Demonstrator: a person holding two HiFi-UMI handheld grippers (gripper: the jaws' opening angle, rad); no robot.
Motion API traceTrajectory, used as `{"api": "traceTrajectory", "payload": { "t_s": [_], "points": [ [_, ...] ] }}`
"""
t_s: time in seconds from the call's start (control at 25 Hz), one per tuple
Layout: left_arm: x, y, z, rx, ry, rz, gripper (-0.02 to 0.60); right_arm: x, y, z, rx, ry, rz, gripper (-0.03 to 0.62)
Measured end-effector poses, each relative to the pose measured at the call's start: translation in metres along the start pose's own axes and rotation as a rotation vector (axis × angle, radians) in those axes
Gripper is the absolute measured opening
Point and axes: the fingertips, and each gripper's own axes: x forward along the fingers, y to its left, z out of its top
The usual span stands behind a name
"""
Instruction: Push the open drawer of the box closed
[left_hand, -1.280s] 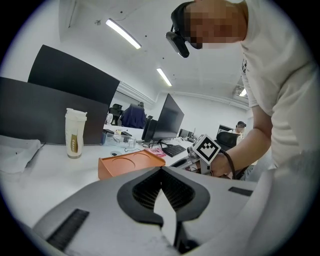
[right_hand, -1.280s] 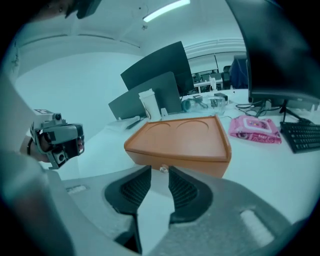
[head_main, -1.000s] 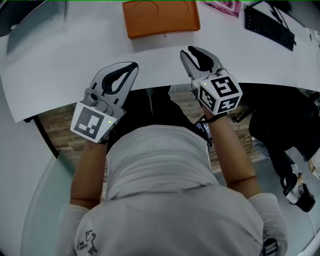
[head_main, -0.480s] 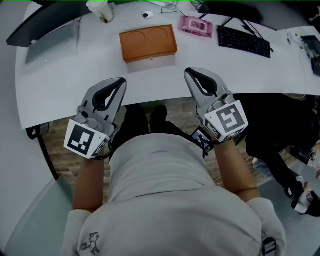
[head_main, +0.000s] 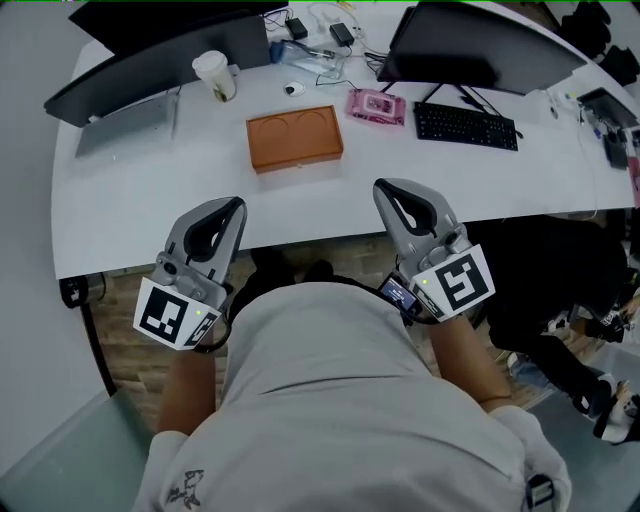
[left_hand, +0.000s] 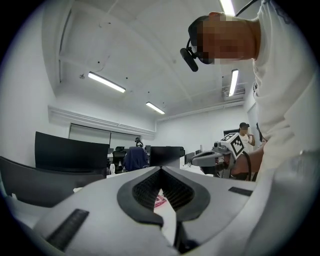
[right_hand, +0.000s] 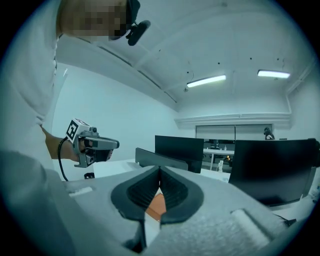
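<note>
Two grippers hung in front of my chest, one in each fist, forearms bare and bent in at the elbows. The left gripper (head_main: 230, 207) sat low at the near edge of the desk (head_main: 130, 200), its tips slanting forward and a little to the right. The right gripper (head_main: 389, 190) mirrored it, tips leaning slightly left and reaching just over the desk's edge. Each carried its black-and-white marker cube at the wrist end.

On the left one the jaws met at the tips with nothing gripped. The ribbed black pads bowed away from each other behind the tips and left a diamond-shaped gap. The right one was the same: tips pressed together, empty, and a sliver of orange showed through its gap. The shells were smooth grey plastic, rounded like beaks.

The box (head_main: 295, 138) lay well ahead of both grippers, between them and closer to the middle of the desk, touched by neither. It was flat, rectangular and a matte orange, with two shallow round hollows in its top. From above I could not tell how its drawer stood.

The desk was smooth and white with a curved front edge. Beyond the box stood a paper cup (head_main: 216, 75), a pink packet (head_main: 376, 105), a black keyboard (head_main: 466, 126) and a dark monitor (head_main: 475, 45).
</note>
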Motion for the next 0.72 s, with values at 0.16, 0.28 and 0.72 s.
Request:
{"api": "traceTrajectory", "payload": {
  "t_s": [0.16, 0.28, 0.72],
  "points": [
    [-0.003, -0.011, 0.005, 0.001, -0.004, 0.007, -0.002, -0.005, 0.004, 0.007, -0.006, -0.017, 0.024, 0.003],
    [-0.006, -0.017, 0.012, 0.005, 0.005, 0.006, -0.002, -0.006, 0.007, 0.01, 0.003, -0.02, 0.043, 0.003],
    [-0.041, -0.045, 0.008, 0.023, 0.027, -0.141, -0.002, -0.031, 0.053, 0.008, -0.026, -0.047, -0.032, 0.003]
  ]
}}
